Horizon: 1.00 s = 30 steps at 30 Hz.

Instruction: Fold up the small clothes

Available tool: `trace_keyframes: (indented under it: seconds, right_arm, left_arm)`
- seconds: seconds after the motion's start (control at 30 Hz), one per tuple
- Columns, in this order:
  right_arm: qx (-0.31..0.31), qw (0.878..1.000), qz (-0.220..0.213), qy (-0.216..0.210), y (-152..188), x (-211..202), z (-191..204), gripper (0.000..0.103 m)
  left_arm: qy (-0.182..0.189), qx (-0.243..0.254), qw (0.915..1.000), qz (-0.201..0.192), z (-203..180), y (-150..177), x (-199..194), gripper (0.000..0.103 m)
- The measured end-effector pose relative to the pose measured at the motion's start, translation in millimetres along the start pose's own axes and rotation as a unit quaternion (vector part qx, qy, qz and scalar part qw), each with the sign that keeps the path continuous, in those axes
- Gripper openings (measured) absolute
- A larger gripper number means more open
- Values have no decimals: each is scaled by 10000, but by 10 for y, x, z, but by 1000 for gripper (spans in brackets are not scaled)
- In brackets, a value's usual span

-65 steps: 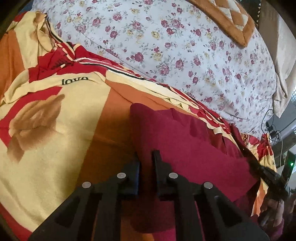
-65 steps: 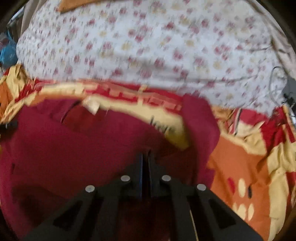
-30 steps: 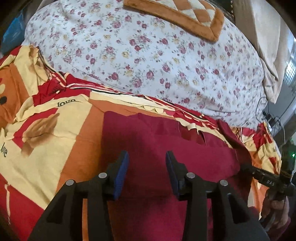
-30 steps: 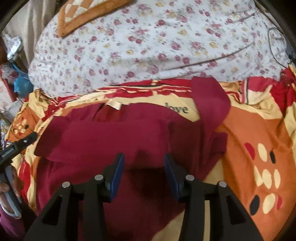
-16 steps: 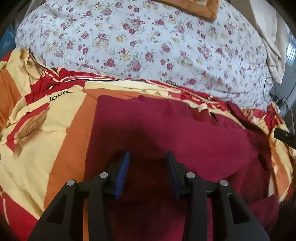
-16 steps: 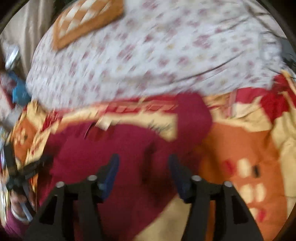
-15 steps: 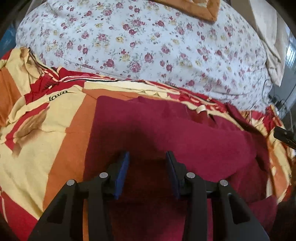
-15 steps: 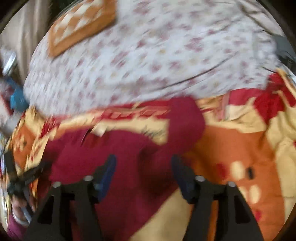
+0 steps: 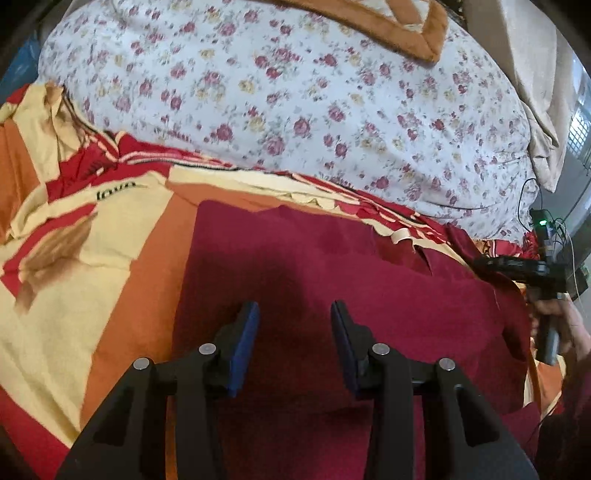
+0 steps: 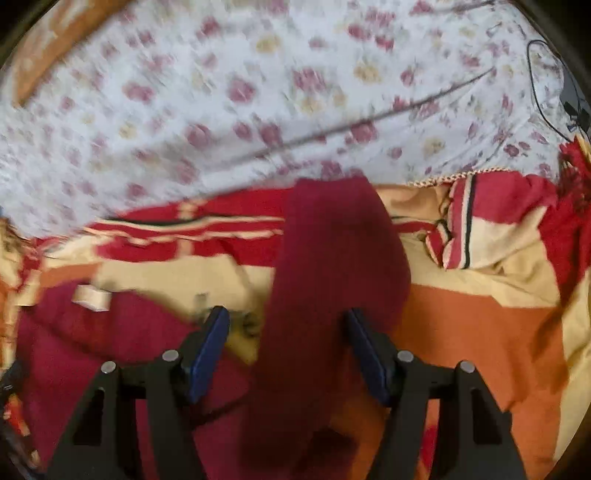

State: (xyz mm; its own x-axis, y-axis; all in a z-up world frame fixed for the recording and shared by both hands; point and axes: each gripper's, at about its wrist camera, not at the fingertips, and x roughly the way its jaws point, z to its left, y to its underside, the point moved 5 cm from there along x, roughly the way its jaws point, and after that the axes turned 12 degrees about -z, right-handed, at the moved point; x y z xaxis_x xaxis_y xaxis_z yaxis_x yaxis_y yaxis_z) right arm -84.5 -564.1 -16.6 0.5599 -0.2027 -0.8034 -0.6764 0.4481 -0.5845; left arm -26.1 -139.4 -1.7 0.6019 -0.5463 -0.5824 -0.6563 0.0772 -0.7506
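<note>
A dark red garment (image 9: 332,280) lies spread on a yellow, orange and red blanket (image 9: 92,288). My left gripper (image 9: 293,332) hovers low over the garment's near half, open, with nothing pinched between its blue pads. In the blurred right wrist view one long sleeve (image 10: 332,258) runs away from me across the blanket. My right gripper (image 10: 288,343) straddles that sleeve with its jaws closing, and the pads stand clear of the cloth. In the left wrist view the right gripper (image 9: 517,267) and the hand (image 9: 565,325) holding it show at the garment's right edge.
A white floral quilt (image 9: 314,103) bulges behind the blanket, with an orange quilted cushion (image 9: 399,26) on top. A beige curtain (image 9: 535,92) hangs at the far right. Black cables and a small device with a green light (image 9: 541,225) sit at the right edge.
Both grippers were shut on the red cloth two seconds ago and stand open now. The right gripper swung right, over the sleeve, with wider jaws. The left gripper sank slightly.
</note>
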Motion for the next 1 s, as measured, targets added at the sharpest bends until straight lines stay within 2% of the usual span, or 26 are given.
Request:
trace_keyframes:
  seconds: [0.03,0.07,0.1,0.17,0.2,0.27,0.33,0.37,0.43,0.47,0.5,0.53,0.63,0.7,0.83,0.9,0.93,1.0]
  right_arm:
    - [-55,9999,-15,155,-1,59,-37,57]
    - [-71,9995,-82,281,-23,92,-88,34]
    - [51,9995,-152,284,-52,69,-153,17]
    - [628,9970,-449,-35,-131,-110,-318,7]
    - [825,9948,-591,-106,-153,-196,-390,6]
    - [1420,9847,-997,-129,-169,-465,-712,6]
    - [1728,9800,-979,115,-100,-543,-999,6]
    - [1748,9803,-812,423,-25,-547,-1157,7]
    - [1779,9782,-500,949,104,-559,-1409,23]
    - [1868,9763,-471,985,130,-587,-1485,39]
    - [2040,9732,-558,907,148,-658,-1562,46]
    - [2126,9714,-626,855,143,-707,-1593,47]
    - [2169,9709,-803,617,62,-815,-1531,47]
    - [1918,9784,-697,330,-41,-724,-1312,47]
    - [1626,9858,-413,85,-167,-442,-930,47]
    - [1444,9892,-215,163,-223,-236,-810,47]
    - [1316,9907,-45,333,-229,-125,-776,48]
    - [1224,9871,601,839,-107,131,-807,52]
  left_arm:
    - [6,1,10000,-6,3,-3,3,30]
    - [9,7,10000,-14,2,-6,1,30]
    - [4,13,10000,-17,7,0,6,30]
    - [13,5,10000,-15,13,4,14,30]
    - [14,-3,10000,-13,17,6,20,30]
    - [13,-15,10000,-21,14,0,14,30]
    - [4,-10,10000,-24,5,0,5,30]
    - [-1,-6,10000,-22,3,2,6,30]
    - [-8,-4,10000,-24,-3,3,0,30]
    - [-7,-4,10000,-24,-1,4,2,30]
    - [-11,1,10000,-27,-2,6,4,30]
    - [-10,6,10000,-22,3,5,5,30]
    - [-41,45,10000,-11,3,17,16,30]
    - [-58,76,10000,-10,0,25,21,30]
    - [-57,99,9999,-1,4,37,32,30]
    - [-43,105,9999,9,7,38,41,30]
    - [-35,103,9999,13,7,37,43,30]
    - [-13,87,10000,19,13,34,48,30]
